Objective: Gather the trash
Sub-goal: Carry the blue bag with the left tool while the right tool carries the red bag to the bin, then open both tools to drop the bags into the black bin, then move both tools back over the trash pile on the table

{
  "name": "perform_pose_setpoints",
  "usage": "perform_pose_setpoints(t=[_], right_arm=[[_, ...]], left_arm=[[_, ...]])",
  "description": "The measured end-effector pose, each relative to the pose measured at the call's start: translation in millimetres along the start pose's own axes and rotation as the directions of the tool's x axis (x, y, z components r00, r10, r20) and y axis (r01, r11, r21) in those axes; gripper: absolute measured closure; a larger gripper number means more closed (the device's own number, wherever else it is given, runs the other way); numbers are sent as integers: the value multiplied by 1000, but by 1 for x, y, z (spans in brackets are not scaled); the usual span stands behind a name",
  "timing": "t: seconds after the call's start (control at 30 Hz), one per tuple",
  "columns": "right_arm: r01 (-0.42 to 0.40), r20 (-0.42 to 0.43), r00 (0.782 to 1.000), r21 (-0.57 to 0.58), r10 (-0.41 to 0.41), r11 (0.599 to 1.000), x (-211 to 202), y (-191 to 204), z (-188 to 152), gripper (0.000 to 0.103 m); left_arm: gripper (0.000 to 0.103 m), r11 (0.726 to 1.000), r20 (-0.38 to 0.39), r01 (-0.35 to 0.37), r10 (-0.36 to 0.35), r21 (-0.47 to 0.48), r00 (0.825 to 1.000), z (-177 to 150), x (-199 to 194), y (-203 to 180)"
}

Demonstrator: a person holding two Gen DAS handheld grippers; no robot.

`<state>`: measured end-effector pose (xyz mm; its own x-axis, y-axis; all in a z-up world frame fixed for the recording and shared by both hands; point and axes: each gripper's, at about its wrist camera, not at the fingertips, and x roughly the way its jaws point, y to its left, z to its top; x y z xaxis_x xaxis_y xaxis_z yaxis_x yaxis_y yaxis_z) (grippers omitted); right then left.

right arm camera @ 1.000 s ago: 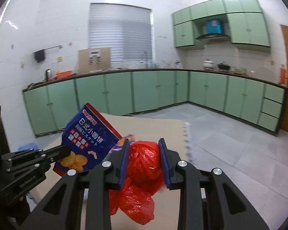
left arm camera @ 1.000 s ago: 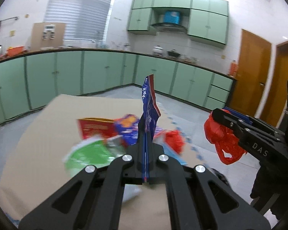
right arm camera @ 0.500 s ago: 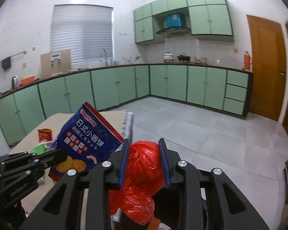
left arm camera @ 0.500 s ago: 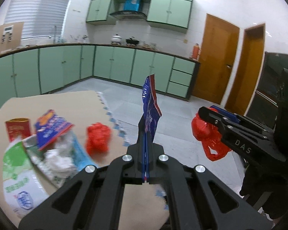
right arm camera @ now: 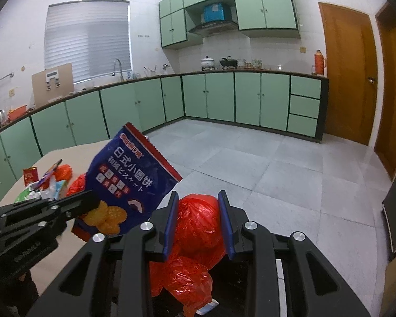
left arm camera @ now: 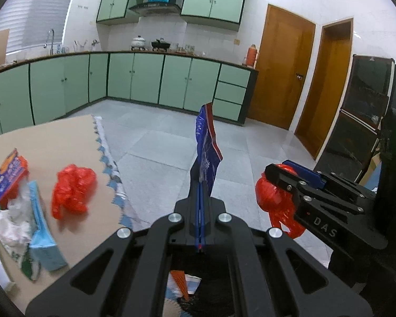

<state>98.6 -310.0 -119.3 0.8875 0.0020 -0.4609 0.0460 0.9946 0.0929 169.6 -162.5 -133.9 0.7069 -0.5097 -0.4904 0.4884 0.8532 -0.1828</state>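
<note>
Left wrist view: my left claw (left arm camera: pixel 200 206) is level and pointed out over the tiled floor (left arm camera: pixel 158 142), pinching the blue biscuit packet (left arm camera: pixel 206 153) by its lower edge; the packet stands upright, seen edge-on. To its right, my right claw (left arm camera: pixel 274 182) reaches in from the side, clamped on a crumpled red plastic bag (left arm camera: pixel 270 198) that hangs below its fingers.

Right wrist view: the right claw (right arm camera: pixel 197 220) has its blue pads (right arm camera: pixel 169 224) pressed on either side of the red plastic bag (right arm camera: pixel 198 227), most of which droops beneath. The biscuit packet (right arm camera: pixel 130 182) shows face-on at left, tilted, held by the left claw (right arm camera: pixel 88 202).

The bench (left arm camera: pixel 52 142) lies to the left — on it rest a second red bag (left arm camera: pixel 72 190), a light blue pack (left arm camera: pixel 41 227), crumpled white wrap (left arm camera: pixel 10 222) and an orange-and-blue wrapper (left arm camera: pixel 8 174). A dark opening with scraps inside shows directly beneath the left claw — what it belongs to I cannot tell.

Compared with a second ago, both claws have swung rightward off the bench: the bench then filled the left view ahead, and now sits at its left edge, with open floor ahead. Both grips are unchanged.
</note>
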Motion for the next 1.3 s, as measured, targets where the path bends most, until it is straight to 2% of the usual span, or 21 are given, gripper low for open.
perform_pose_setpoints(t=[0.27, 0.3, 0.37, 0.4, 0.57, 0.7, 0.73, 0.8, 0.87, 0.9, 0.97, 1.13, 1.3], right_arm=[[0, -63, 998, 13, 1, 1000, 22, -5, -18, 71], [-1, -74, 997, 20, 2, 1000, 26, -6, -21, 71], [0, -84, 996, 24, 2, 1000, 30, -7, -23, 70], [1, -89, 996, 23, 1, 1000, 31, -7, -25, 65], [11, -88, 996, 20, -9, 1000, 30, -6, -26, 50], [17, -62, 998, 4, -16, 1000, 22, 0, -20, 36], [17, -55, 998, 2, -17, 1000, 21, 1, -18, 32], [20, -30, 999, 1, -20, 1000, 15, 6, -13, 15], [19, 2, 1000, 5, -19, 1000, 8, 15, -7, 6], [12, 15, 1000, 8, -12, 1000, 5, 20, -4, 6], [-8, 25, 1000, 9, 8, 1000, 2, 29, 0, 6], [-88, 48, 995, -26, 89, 996, 2, 73, 9, 6], [-180, 56, 981, -81, 185, 980, 9, 129, 7, 6]], left_arm=[[100, 1000, -70, -18, 18, -1, 997, -11, 24, 3], [98, 1000, -74, -17, 17, -6, 997, -11, 24, 4], [81, 1000, -78, -20, 18, -21, 997, -11, 23, 8], [69, 1000, -78, -18, 16, -23, 997, -11, 22, 9], [67, 999, -66, -32, 30, -33, 997, -9, 11, 20], [66, 997, -37, -68, 67, -27, 997, -6, -8, 33], [64, 997, -30, -79, 78, -26, 996, -3, -12, 34], [58, 994, -16, -106, 106, -28, 994, -1, -24, 43], [47, 990, 7, -139, 139, -39, 990, 2, -41, 53], [45, 987, 16, -156, 157, -44, 988, 3, -48, 56], [35, 979, 30, -196, 198, -49, 980, 3, -63, 65], [27, 947, 63, -315, 318, -54, 946, -4, -110, 96], [25, 889, 65, -449, 455, -86, 888, -18, -154, 139]])
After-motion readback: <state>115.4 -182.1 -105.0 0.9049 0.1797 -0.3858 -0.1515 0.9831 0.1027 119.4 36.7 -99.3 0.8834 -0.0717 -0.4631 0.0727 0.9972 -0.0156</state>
